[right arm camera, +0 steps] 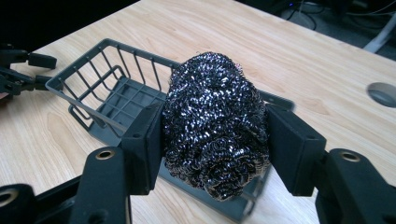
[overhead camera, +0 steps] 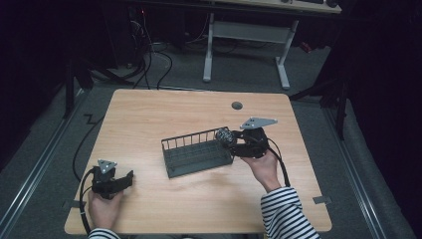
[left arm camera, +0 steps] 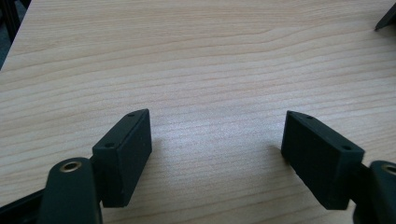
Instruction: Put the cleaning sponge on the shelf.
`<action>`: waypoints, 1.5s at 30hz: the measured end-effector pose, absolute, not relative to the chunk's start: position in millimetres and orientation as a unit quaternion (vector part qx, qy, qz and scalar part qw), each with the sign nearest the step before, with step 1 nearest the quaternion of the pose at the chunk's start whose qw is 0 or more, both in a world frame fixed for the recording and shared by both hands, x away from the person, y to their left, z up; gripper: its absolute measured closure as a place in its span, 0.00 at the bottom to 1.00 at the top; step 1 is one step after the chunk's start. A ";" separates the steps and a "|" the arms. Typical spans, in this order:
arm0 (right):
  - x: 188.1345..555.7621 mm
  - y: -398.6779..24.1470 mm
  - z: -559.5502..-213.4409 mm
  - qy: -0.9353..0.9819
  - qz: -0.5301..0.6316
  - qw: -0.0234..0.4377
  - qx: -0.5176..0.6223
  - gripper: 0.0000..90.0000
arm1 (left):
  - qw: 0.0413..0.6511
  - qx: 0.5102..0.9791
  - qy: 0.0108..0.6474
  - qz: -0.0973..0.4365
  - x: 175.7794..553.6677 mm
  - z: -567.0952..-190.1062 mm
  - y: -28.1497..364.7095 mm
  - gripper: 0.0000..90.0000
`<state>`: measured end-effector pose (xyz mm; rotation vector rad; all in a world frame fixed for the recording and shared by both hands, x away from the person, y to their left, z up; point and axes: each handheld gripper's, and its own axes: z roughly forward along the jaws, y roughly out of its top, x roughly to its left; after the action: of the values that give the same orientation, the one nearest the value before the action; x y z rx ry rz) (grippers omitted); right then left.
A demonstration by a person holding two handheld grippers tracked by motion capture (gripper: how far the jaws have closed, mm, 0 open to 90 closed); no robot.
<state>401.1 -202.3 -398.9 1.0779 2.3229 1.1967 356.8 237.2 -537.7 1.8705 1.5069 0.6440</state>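
Steel-wool scourer [right arm camera: 215,125], a dark, glinting ball of coiled wire, clamped between the two pads of the right gripper [right arm camera: 215,140]; the jaws press on its flanks, narrowed to the width of the ball. In the high view the scourer [overhead camera: 223,136] hangs over the 3 o'clock end of the grey wire basket [overhead camera: 196,152], at about rim height and not yet resting inside. The basket, a long open rack with a barred back wall, lies near the centre of the wooden table [overhead camera: 149,109]; its floor [right arm camera: 122,100] appears bare. At 1 o'clock from the basket, a small round grommet [overhead camera: 237,105] is set in the tabletop. At 8 o'clock, well apart from the basket, the left gripper [overhead camera: 130,178] rests low near the table edge, jaws spread wide with nothing between them, bare wood showing in the gap [left arm camera: 217,140]. Judged progress: the scourer is picked up and brought to the basket; lowering it inside and releasing it remain.
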 end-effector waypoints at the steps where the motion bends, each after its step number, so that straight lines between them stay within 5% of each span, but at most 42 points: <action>1: 403.3 -199.4 -400.1 0.814 0.417 0.154 0.375 0.46 | 0.322 0.712 0.574 0.246 356.9 -537.8 237.1 0.28; 28: 439.4 -172.1 -437.4 0.839 0.355 0.124 0.393 0.44 | 0.322 0.712 0.574 0.245 356.8 -537.6 237.4 0.28; 45: 431.9 -181.2 -425.7 0.831 0.374 0.133 0.389 0.37 | 0.323 0.711 0.574 0.245 356.7 -537.7 237.5 0.28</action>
<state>431.9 -181.2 -425.7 1.1275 2.4106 1.0860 356.7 237.5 -537.7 1.8676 1.5077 0.6427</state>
